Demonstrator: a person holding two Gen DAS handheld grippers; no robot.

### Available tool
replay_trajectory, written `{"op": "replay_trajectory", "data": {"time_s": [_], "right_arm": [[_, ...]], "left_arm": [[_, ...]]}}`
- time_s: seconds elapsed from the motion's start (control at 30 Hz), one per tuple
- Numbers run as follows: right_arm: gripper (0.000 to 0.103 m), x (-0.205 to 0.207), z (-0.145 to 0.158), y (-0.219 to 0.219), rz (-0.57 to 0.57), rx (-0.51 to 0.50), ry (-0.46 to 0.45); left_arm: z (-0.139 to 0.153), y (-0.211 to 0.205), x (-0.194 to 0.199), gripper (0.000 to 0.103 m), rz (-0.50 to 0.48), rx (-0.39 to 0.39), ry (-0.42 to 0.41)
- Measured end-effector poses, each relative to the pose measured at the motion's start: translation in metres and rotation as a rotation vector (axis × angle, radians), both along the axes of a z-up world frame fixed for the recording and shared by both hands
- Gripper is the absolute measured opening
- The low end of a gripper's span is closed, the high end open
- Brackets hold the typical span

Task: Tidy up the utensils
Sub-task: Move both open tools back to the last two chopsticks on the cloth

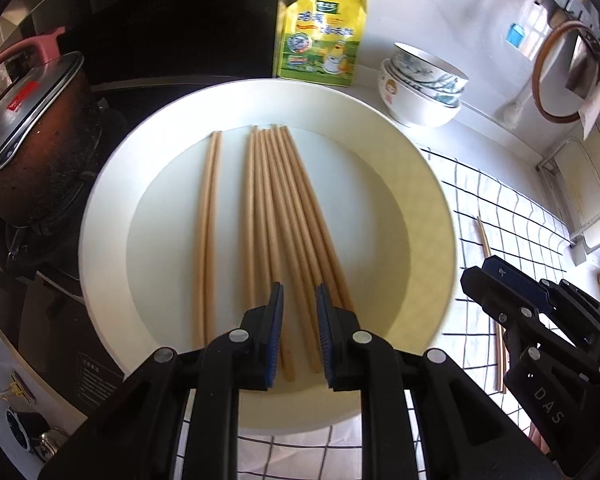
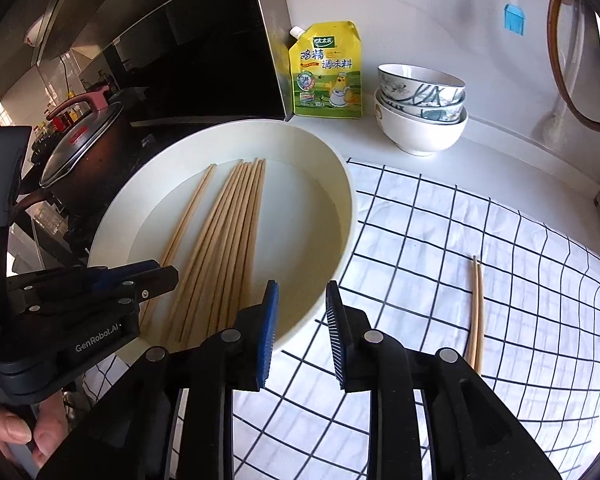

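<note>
A large white plate (image 1: pixel 420 184) holds several wooden chopsticks (image 1: pixel 284 208), with one pair (image 1: pixel 208 216) set apart at the left. My left gripper (image 1: pixel 299 296) is open, its jaws just above the near ends of the main bundle. It also shows in the right wrist view (image 2: pixel 156 276). My right gripper (image 2: pixel 302 300) is open and empty, straddling the plate's near right rim (image 2: pixel 340 216). It shows in the left wrist view (image 1: pixel 480 276) too. A separate pair of chopsticks (image 2: pixel 477 304) lies on the checked cloth (image 2: pixel 460 240) right of the plate.
A lidded pot (image 1: pixel 32 136) sits on the stove at the left. A yellow seasoning pouch (image 1: pixel 320 36) and stacked bowls (image 1: pixel 424 84) stand behind the plate by the wall. A round wooden hoop (image 1: pixel 560 76) hangs at the right.
</note>
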State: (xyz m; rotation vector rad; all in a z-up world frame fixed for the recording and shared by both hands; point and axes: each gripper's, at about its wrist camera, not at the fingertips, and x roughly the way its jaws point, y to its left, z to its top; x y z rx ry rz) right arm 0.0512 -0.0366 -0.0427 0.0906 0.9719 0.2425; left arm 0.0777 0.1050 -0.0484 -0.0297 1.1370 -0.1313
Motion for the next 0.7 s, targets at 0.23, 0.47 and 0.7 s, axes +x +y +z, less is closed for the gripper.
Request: {"op": "replay_trajectory", "data": {"time_s": [0.23,0.47,0.7], "right_arm": [[0.029,-0.019,-0.003,-0.040,-0.065,-0.001,0.009],[0.032,-0.035,-0.012,-0.081,-0.134,-0.001,0.033],[0.037,-0.051,-0.032,-0.119,-0.204,-0.011,0.069]], "left_arm": [[-0.002,-0.031,-0.009,0.022,-0.050,0.003,0.004],[-0.005,-0.061,-0.019,0.046,-0.091,0.007,-0.002],[-0.004,-0.090,-0.032,0.068,-0.131,0.010,-0.027]]}}
